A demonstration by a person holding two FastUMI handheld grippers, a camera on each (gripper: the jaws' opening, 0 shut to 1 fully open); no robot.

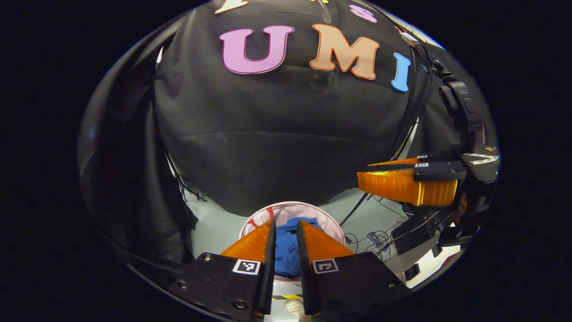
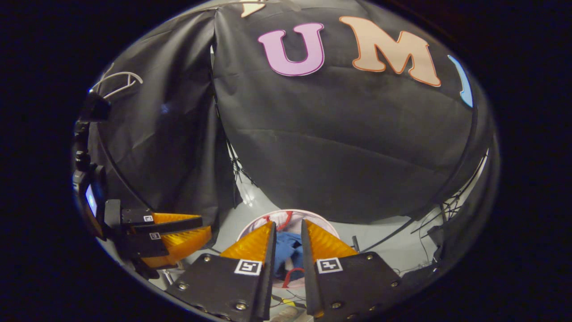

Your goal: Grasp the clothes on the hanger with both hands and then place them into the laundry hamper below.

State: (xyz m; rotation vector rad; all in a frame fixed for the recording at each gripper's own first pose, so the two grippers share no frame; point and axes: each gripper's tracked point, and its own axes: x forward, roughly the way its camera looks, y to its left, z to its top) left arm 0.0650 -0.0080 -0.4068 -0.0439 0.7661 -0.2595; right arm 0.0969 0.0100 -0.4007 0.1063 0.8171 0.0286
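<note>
Booth floor (image 1: pixel 214 228): pale, with loose cables at the right; the hamper stands on it against the foot of the black wall.
Laundry hamper (image 1: pixel 336 229): round, pale pink rim with red trim at its far left edge, low and central in both views, below both claws.
Blue garment (image 1: pixel 286 250): the task's clothes, bunched inside the hamper; in the right gripper view (image 2: pixel 286 252) it lies there too, with a red loop at its near edge.
Hanger (image 2: pixel 117 80): white wire, high at the far left of the right gripper view, bare.
Left claw (image 1: pixel 284 241): fingers narrowly parted, nothing between them; the blue cloth seen through the gap lies below in the hamper.
Right claw (image 2: pixel 287 243): likewise a narrow gap and empty; it also shows at the right of the left gripper view, turned sideways.
Step in hand: judging by how things lie, the drop is done and both claws are clear of the cloth.
Doing it well: lift both claws straight up and apart, keeping the fingers free of the garment and the red loop so nothing drags back out; check no fold hangs over the rim.
</note>
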